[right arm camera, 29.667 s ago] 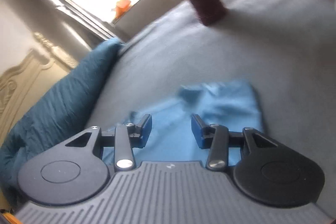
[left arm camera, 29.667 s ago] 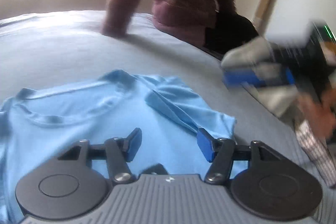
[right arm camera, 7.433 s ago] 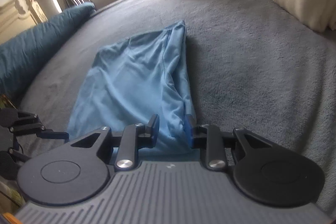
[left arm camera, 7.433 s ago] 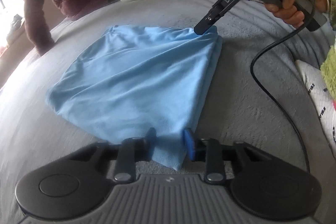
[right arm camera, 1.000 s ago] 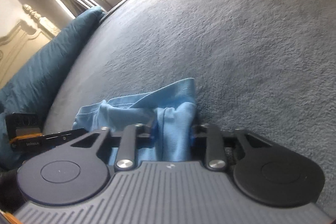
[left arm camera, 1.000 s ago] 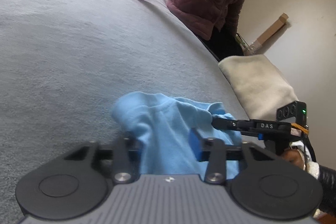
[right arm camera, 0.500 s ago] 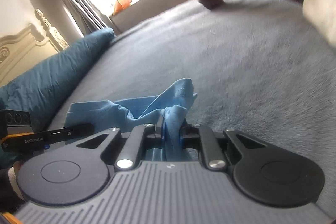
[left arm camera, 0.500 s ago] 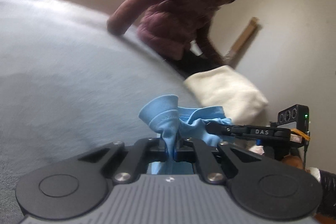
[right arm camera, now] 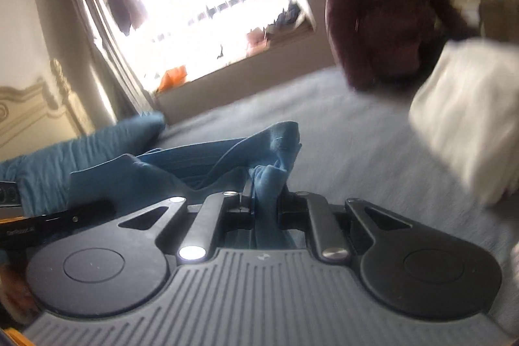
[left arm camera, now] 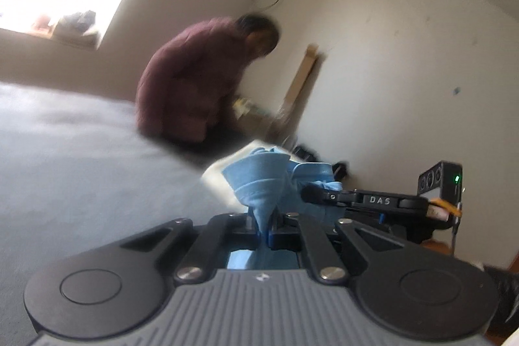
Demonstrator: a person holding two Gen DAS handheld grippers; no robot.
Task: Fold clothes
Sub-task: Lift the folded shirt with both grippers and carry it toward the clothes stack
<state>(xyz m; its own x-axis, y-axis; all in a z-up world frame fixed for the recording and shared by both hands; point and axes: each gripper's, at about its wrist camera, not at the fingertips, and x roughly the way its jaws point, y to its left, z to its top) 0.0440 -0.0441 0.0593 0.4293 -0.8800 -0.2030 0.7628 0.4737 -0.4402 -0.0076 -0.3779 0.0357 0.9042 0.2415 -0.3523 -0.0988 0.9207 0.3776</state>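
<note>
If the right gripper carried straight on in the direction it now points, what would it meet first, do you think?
Beyond the light blue cotton shirt already clamped in the right gripper, the grey bedspread lies ahead, probably first. The blurred figure in a maroon jacket sits further off to the right; depth is unclear.

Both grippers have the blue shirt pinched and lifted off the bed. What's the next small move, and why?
Probably draw the two grippers apart to pull the cloth taut. The left gripper and right gripper are each shut on a bunched wad of the light blue shirt, which sags crumpled between them above the grey bed, too rumpled to lay down neatly.
</note>
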